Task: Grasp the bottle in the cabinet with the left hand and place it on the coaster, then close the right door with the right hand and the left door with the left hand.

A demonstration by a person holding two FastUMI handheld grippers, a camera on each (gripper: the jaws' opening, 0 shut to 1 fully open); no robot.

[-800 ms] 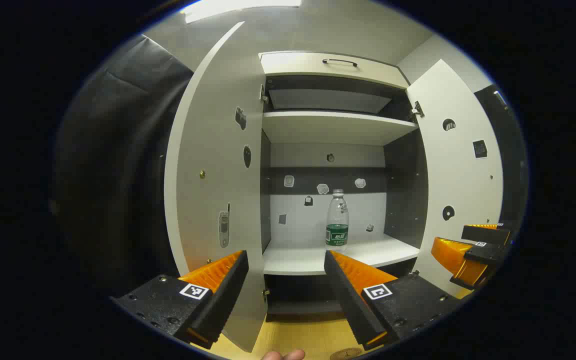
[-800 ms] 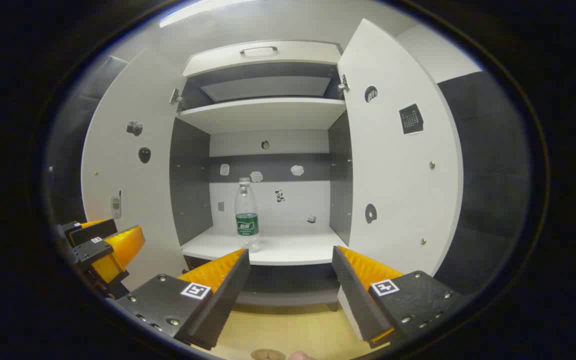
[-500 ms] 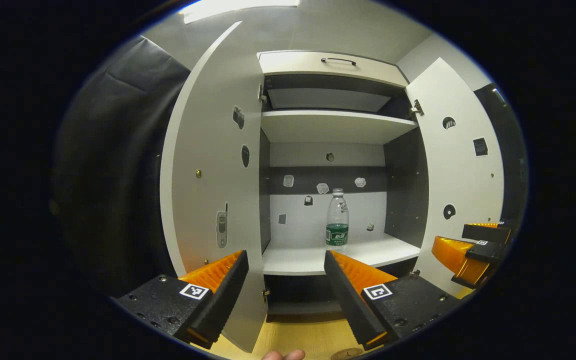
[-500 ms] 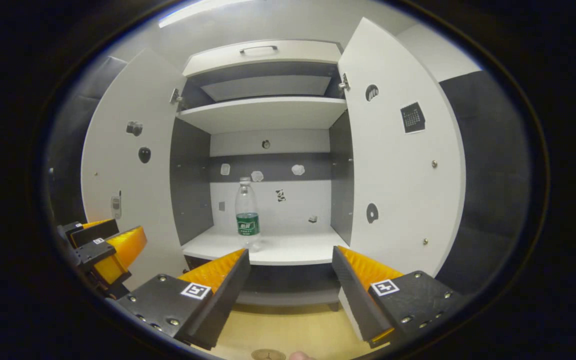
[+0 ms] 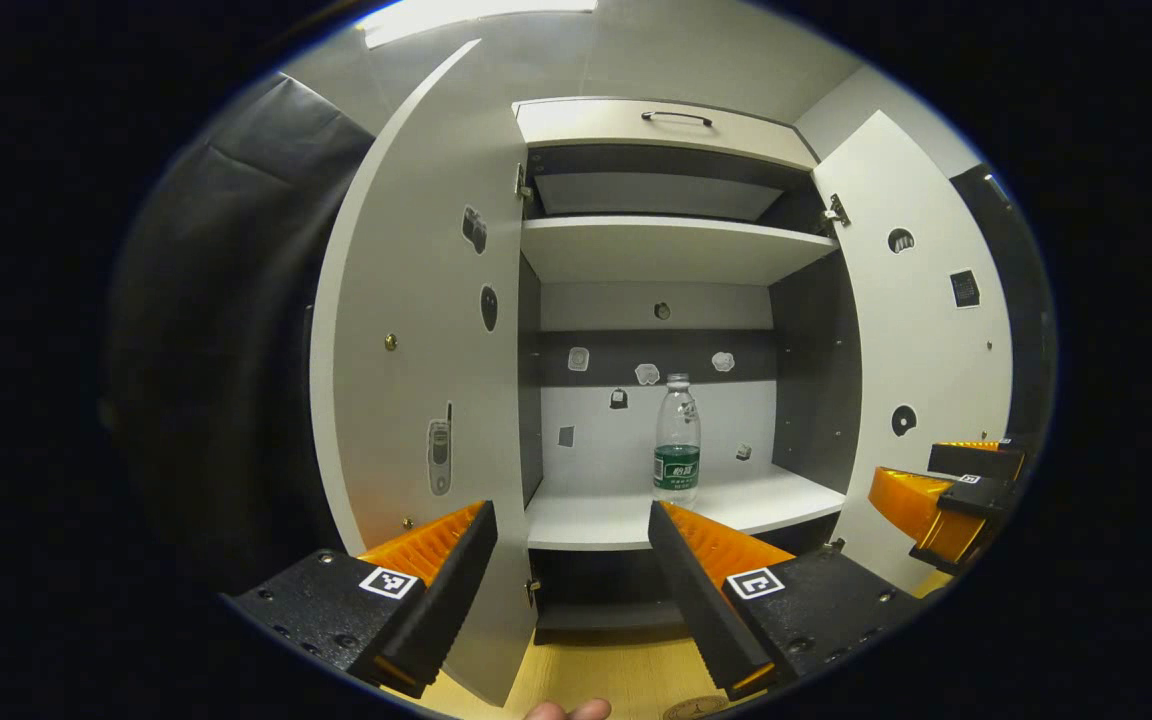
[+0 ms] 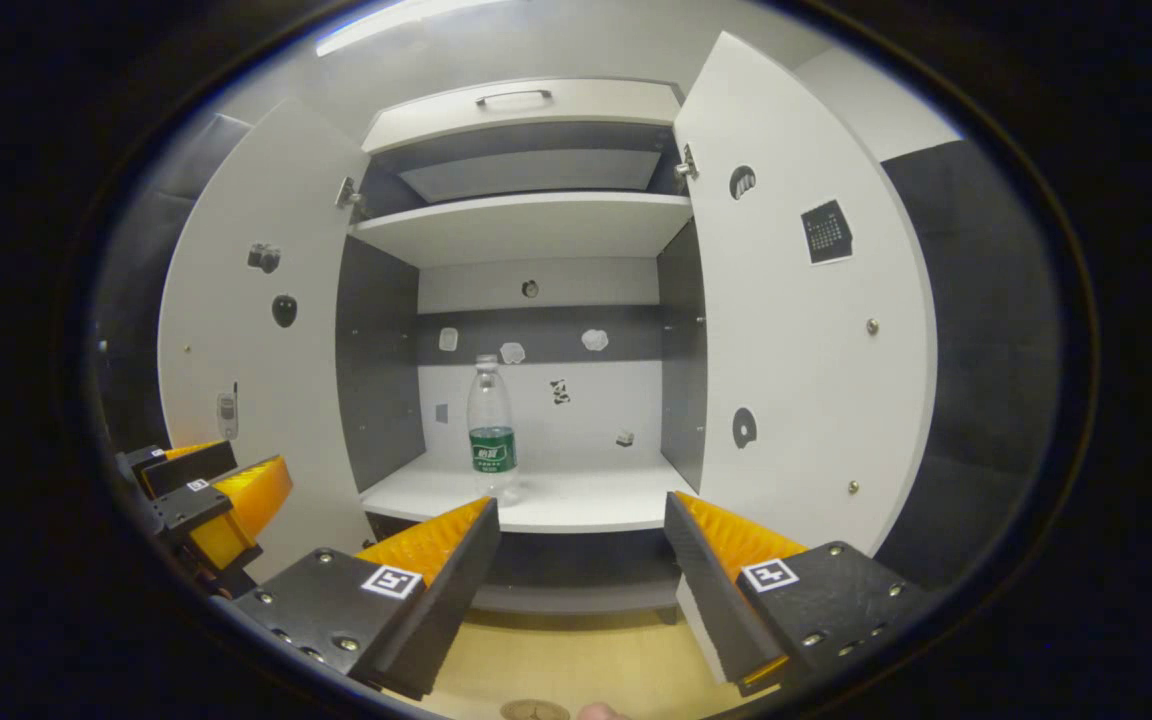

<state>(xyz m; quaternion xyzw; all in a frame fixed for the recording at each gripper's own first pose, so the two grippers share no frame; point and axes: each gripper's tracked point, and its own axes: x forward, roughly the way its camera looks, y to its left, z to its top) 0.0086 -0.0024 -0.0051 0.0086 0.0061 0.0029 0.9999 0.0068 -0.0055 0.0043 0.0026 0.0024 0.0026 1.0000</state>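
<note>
A clear plastic bottle [image 5: 676, 443] with a green label stands upright on the cabinet's lower white shelf [image 5: 626, 520]; the right gripper view has the bottle [image 6: 492, 430] left of centre. Both cabinet doors hang open: the left door [image 5: 416, 380] and the right door [image 5: 921, 340]. My left gripper [image 5: 571, 520] is open and empty, well in front of the shelf. My right gripper [image 6: 581, 515] is open and empty too, at a similar distance. A round coaster [image 6: 534, 710] lies on the wooden surface at the bottom edge.
An upper shelf [image 6: 526, 225] and a drawer with a handle [image 6: 516, 100] sit above. Small stickers dot the back panel and doors. A fingertip [image 5: 566, 710] pokes in at the bottom. Black padded walls flank the cabinet.
Both views have crept slightly; the left door looms a little larger in the left gripper view. Bottle, doors and both grippers' jaws are unchanged.
</note>
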